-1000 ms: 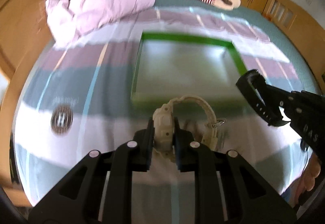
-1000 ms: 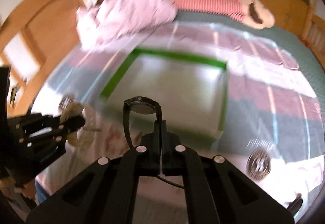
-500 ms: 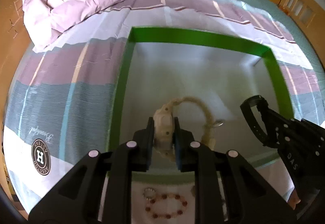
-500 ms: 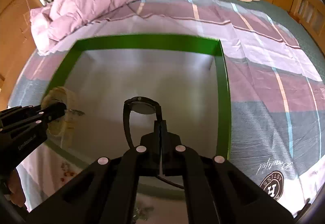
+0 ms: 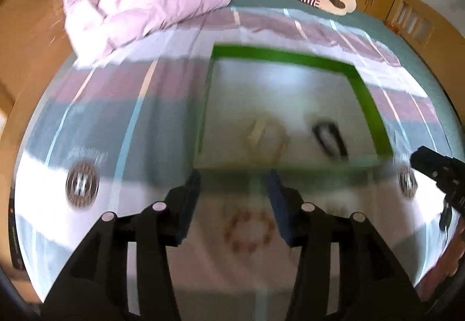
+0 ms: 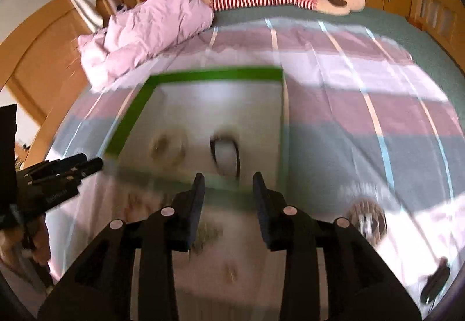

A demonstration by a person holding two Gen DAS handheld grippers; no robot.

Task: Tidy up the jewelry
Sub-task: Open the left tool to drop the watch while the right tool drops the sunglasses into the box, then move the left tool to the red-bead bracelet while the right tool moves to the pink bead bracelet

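A cream plastic wristwatch (image 5: 266, 135) and a black wristwatch (image 5: 330, 137) lie side by side, slightly apart, on the pale floor of a shallow green-rimmed tray (image 5: 369, 105), near its front edge; both are blurred. The left gripper (image 5: 234, 190) and the right gripper (image 6: 228, 190) have just been opening, and their jaws stand apart with nothing between them. A red beaded bracelet (image 5: 250, 229) rests on the striped bedsheet (image 5: 101, 94) in front of the tray, by the left gripper.

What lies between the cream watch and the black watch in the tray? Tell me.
Nothing: bare tray floor separates the cream watch and the black watch, shown in both wrist views.
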